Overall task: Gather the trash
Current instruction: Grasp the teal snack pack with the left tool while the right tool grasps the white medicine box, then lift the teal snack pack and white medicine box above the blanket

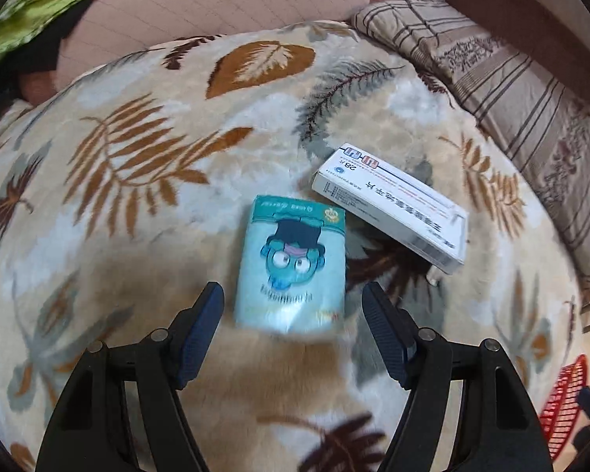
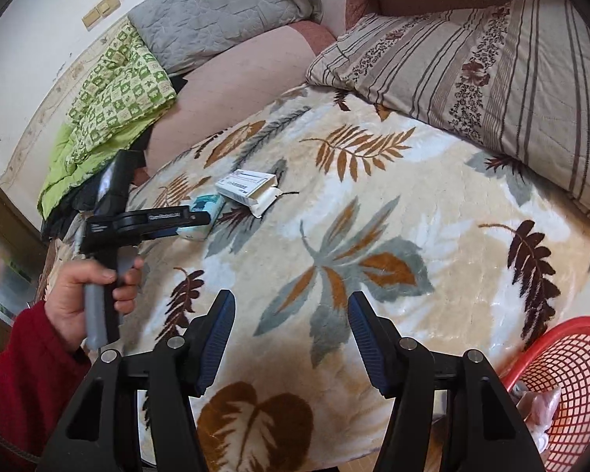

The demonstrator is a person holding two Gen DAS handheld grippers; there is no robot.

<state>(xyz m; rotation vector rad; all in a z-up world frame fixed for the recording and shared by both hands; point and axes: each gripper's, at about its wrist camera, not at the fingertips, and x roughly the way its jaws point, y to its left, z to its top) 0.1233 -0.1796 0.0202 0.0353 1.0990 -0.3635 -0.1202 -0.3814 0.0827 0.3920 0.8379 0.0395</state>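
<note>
Item one, teal tissue packet point(image 1: 291, 263): cartoon face printed on top, lying flat on the leaf-patterned blanket point(image 1: 137, 181) of the bed, its near end between the tips of the left claw point(image 1: 293, 303). Left claw: spread wide, fingers either side of the packet without touching it, holding nothing. Item two, white medicine box point(image 1: 389, 206): lying flat just beyond the packet on the headboard side, one corner close to the packet's far edge; in the right wrist view its end flap hangs open and a thin dark strand lies beside it. Right claw point(image 2: 291, 334): well apart from the packet, wide open and empty above bare blanket. Red mesh basket point(image 2: 566, 373): off the blanket's edge, far from the packet on the right claw's side, with crumpled pale plastic inside. Striped pillow point(image 2: 472, 67): beyond the medicine box, at the head of the bed. Green patterned quilt point(image 2: 110, 106) and grey quilted cushion point(image 2: 216, 11): past the packet toward the wall. Hand point(image 2: 86, 295) in a red sleeve point(image 2: 23, 373): gripping the left claw's handle.
</note>
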